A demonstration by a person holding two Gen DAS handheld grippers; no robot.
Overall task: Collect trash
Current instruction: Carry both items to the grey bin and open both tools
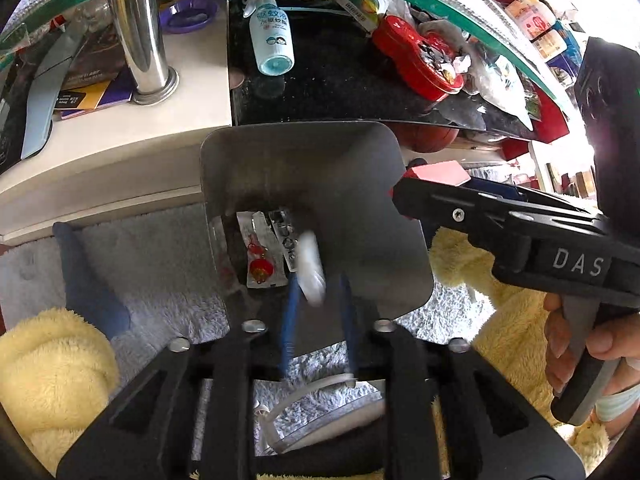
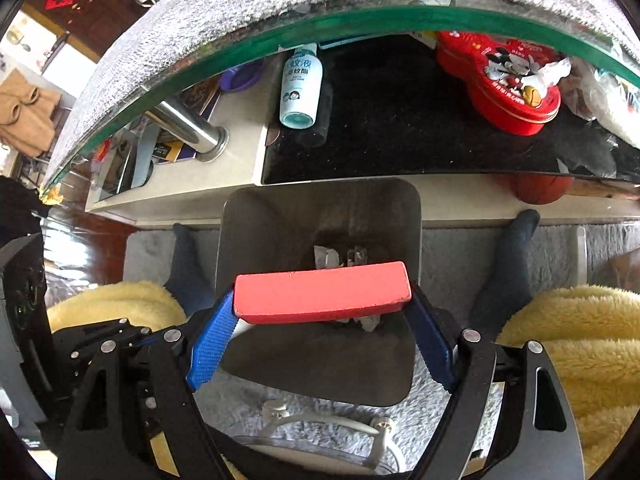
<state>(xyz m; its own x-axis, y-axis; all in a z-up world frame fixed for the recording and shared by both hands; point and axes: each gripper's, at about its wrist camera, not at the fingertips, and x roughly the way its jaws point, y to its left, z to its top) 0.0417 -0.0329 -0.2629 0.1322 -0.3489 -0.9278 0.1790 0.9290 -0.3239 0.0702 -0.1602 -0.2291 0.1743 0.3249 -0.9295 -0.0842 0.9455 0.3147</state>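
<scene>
A grey metal bin (image 1: 360, 200) (image 2: 280, 216) stands on the rug below both grippers, with foil wrappers (image 1: 260, 252) at its bottom. My left gripper (image 1: 319, 282) points down into it, its blue fingers (image 1: 287, 328) a little apart. A blurred white piece (image 1: 310, 268) is just beyond their tips, and the pads do not press on it. My right gripper (image 2: 322, 306) is shut on a red block (image 2: 322, 292) (image 1: 436, 172), held crosswise over the bin's mouth. A hand (image 1: 580, 336) holds that gripper's handle.
A glass tabletop edge (image 2: 360, 20) arches overhead. The shelf under it holds a spray bottle (image 1: 272, 40), a red tin (image 2: 516, 88) and a chrome leg (image 1: 140, 40). A basketball (image 2: 540, 188) lies behind. Feet in dark socks (image 2: 508, 264) and yellow fleece legs (image 2: 580, 340) flank the bin.
</scene>
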